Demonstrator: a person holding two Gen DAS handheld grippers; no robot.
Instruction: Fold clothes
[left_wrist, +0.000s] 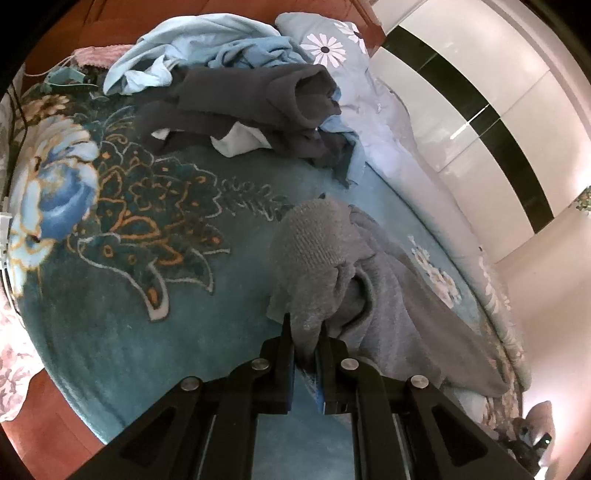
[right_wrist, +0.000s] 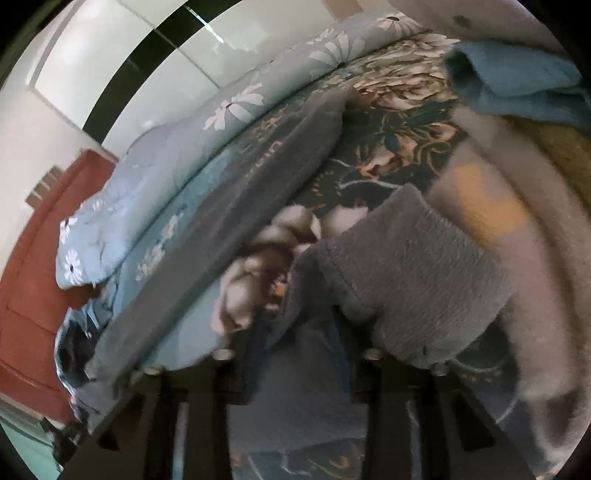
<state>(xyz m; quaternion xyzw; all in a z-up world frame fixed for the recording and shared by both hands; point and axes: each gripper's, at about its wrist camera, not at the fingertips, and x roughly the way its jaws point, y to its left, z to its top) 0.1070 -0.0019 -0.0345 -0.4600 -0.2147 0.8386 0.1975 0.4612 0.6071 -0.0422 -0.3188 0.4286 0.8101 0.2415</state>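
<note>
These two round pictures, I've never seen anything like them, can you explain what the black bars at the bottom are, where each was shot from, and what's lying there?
Each picture comes from a fisheye camera riding on a hand-held two-finger gripper, looking along its fingers.

In the left wrist view, the left gripper pinches the ribbed cuff of a grey sweater over a teal floral blanket. A dark garment and light blue clothes lie piled further off.

The right wrist view is blurred; the right gripper seems to hold the same grey sweater, though I cannot tell whether it is shut.
</note>
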